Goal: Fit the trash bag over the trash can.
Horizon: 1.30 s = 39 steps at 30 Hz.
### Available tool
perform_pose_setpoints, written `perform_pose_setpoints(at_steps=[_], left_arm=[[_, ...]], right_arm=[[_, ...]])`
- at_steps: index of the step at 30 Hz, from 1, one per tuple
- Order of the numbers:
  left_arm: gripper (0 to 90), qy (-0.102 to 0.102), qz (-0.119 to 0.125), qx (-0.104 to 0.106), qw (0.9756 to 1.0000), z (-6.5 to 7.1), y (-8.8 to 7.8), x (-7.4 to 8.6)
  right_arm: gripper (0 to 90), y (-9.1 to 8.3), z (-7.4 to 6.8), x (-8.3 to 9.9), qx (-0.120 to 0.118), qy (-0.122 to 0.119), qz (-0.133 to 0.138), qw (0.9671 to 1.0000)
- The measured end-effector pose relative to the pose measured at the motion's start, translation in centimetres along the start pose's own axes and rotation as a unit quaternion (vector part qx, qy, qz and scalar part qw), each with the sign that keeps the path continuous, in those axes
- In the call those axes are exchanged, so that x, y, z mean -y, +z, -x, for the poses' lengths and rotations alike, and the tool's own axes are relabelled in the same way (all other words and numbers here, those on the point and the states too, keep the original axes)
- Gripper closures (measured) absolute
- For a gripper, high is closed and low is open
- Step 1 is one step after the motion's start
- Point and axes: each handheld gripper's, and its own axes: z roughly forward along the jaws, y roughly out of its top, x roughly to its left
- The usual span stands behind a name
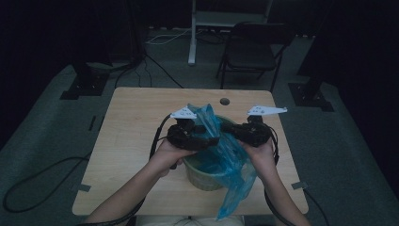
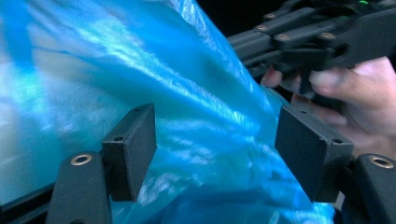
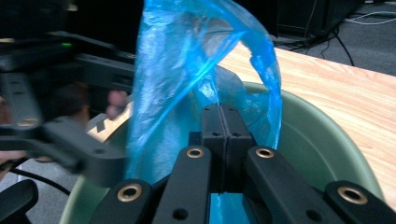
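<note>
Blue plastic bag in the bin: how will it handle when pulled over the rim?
The blue plastic bag is probably very floppy: it crumples and drapes over the green bin and off the table edge. It looks thin and glossy, so likely light and slippery. The right gripper is pinched shut on a fold; the left gripper stands open around it.

Dim room; folding chair (image 1: 251, 49) beyond table (image 1: 136, 122).

The high view looks forward and down over the bench (image 1: 136, 136) from the person's side. Each gripper view sits close behind its own jaws; all three share the blue bag (image 1: 226, 155) (image 2: 187, 93) (image 3: 187, 60).
</note>
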Motion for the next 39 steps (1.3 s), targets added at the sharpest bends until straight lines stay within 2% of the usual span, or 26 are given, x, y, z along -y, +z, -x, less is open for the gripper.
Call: perform_pose_setpoints(at_steps=[2, 3, 4, 5, 6, 8, 9, 11, 12, 13, 15, 22, 25, 27, 28, 29, 31, 32, 35, 36, 38, 39], left_arm=[[36.7, -0.005, 0.003, 0.005, 1.0000, -0.3, 0.4, -0.1], [39.5, -0.009, 0.005, 0.014, 0.9998, -0.6, 0.7, -0.1], [41.3, -0.008, 0.007, 0.012, 0.9999, -0.7, 0.7, -0.2], [49.7, -0.008, 0.007, 0.012, 0.9999, -0.7, 0.7, -0.2], [52.4, -0.010, 0.008, 0.027, 0.9995, -0.9, 0.8, -0.2], [53.8, -0.010, 0.008, 0.027, 0.9995, -0.9, 0.8, -0.2], [60.5, -0.004, 0.010, 0.026, 0.9996, -0.9, 0.9, -0.3], [68.3, -0.001, 0.009, 0.030, 0.9995, -0.8, 1.0, -0.3], [73.9, 0.017, 0.009, 0.020, 0.9996, -0.5, 0.9, -0.3], [80.0, 0.022, 0.008, 0.016, 0.9996, -0.4, 0.9, -0.3], [89.6, 0.025, 0.008, 0.016, 0.9995, -0.4, 0.8, -0.3], [90.0, 0.038, 0.012, 0.024, 0.9989, -0.3, -0.7, 0.2], [90.0, 0.046, 0.018, 0.028, 0.9984, -0.3, -2.0, 0.5], [90.0, 0.053, 0.026, 0.023, 0.9980, -0.3, -3.7, 0.8], [90.0, 0.053, 0.026, 0.023, 0.9980, -0.3, -3.7, 0.8], [90.0, 0.057, 0.030, 0.014, 0.9978, -0.6, -4.9, 1.1], [90.0, 0.057, 0.034, 0.011, 0.9977, -0.8, -5.5, 1.3], [90.0, 0.053, 0.037, 0.006, 0.9979, -1.1, -6.1, 1.5], [90.0, 0.044, 0.044, -0.004, 0.9981, -2.2, -7.9, 2.1], [90.0, 0.041, 0.044, -0.002, 0.9982, -2.6, -8.5, 2.3], [90.0, 0.035, 0.044, -0.014, 0.9983, -3.6, -9.8, 3.2], [90.0, 0.035, 0.044, -0.014, 0.9983, -3.6, -9.8, 3.2]], right_arm=[[90.0, 0.0, -0.1, 0.1, -0.001, -0.001, 0.000, 1.0000], [90.0, 0.1, -0.1, 0.1, -0.001, -0.002, 0.001, 1.0000], [90.0, 0.1, -0.1, 0.2, -0.004, 0.000, 0.001, 1.0000], [90.0, 0.1, -0.1, 0.2, -0.004, 0.000, 0.001, 1.0000], [90.0, 0.1, -0.2, 0.3, -0.006, 0.000, 0.000, 1.0000], [90.0, 0.2, -0.2, 0.3, -0.010, -0.001, 0.001, 0.9999], [90.0, 0.2, -0.3, 0.4, -0.017, -0.001, 0.003, 0.9999], [90.0, 0.2, -0.5, 0.5, -0.006, -0.007, 0.004, 0.9999], [90.0, 0.2, -0.5, 0.5, -0.004, -0.007, 0.004, 1.0000], [90.0, 0.2, -0.4, 0.6, -0.003, -0.005, 0.004, 1.0000], [90.0, 0.1, -0.2, 0.6, -0.007, 0.000, 0.005, 1.0000], [90.0, -0.8, 0.5, 0.6, 0.014, 0.002, 0.013, 0.9998], [90.0, -1.4, 0.9, 0.7, 0.024, 0.003, 0.018, 0.9995], [90.0, -1.8, 1.2, 0.8, 0.034, 0.004, 0.021, 0.9992], [90.0, -2.0, 1.4, 0.9, 0.038, 0.005, 0.021, 0.9990], [90.0, -2.2, 1.6, 0.9, 0.044, 0.007, 0.023, 0.9988], [90.0, -2.4, 1.8, 1.0, 0.050, 0.008, 0.023, 0.9984], [90.0, -2.8, 2.4, 1.3, 0.058, 0.015, 0.026, 0.9979], [90.0, -3.3, 2.9, 1.5, 0.067, 0.021, 0.027, 0.9972], [90.0, -3.8, 3.4, 1.8, 0.072, 0.028, 0.030, 0.9966], [90.0, -4.2, 3.9, 2.0, 0.078, 0.033, 0.032, 0.9959], [90.0, -4.2, 3.9, 2.0, 0.078, 0.033, 0.032, 0.9959]])
